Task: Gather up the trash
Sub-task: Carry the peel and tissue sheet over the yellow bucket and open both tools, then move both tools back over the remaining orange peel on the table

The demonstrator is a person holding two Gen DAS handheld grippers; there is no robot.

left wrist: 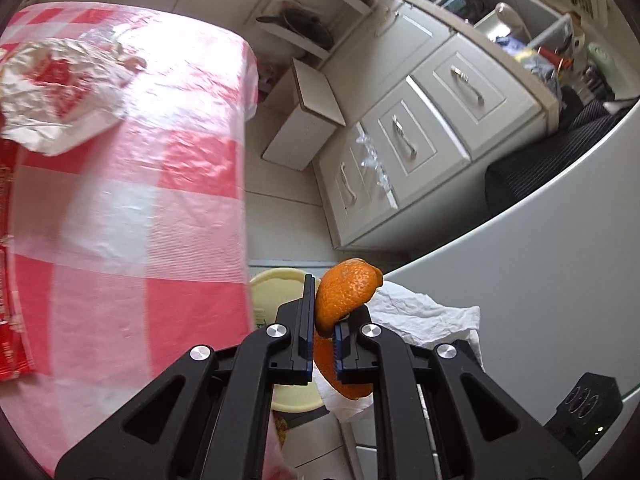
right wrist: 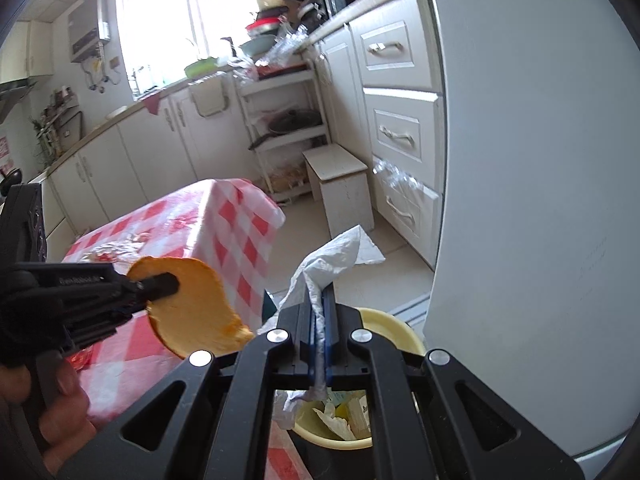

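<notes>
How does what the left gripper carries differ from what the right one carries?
The orange peel in the left gripper is a stiff, curved shell; the white paper tissue in the right gripper is limp and crumpled. Both are clamped between shut fingers near the yellow bin.

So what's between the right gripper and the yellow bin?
Only the white tissue it holds; the right wrist view shows the right gripper above the yellow bin, nothing else between.

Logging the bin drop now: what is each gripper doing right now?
Left gripper: shut on the orange peel.
Right gripper: shut on the crumpled white tissue, above the yellow bin.
</notes>
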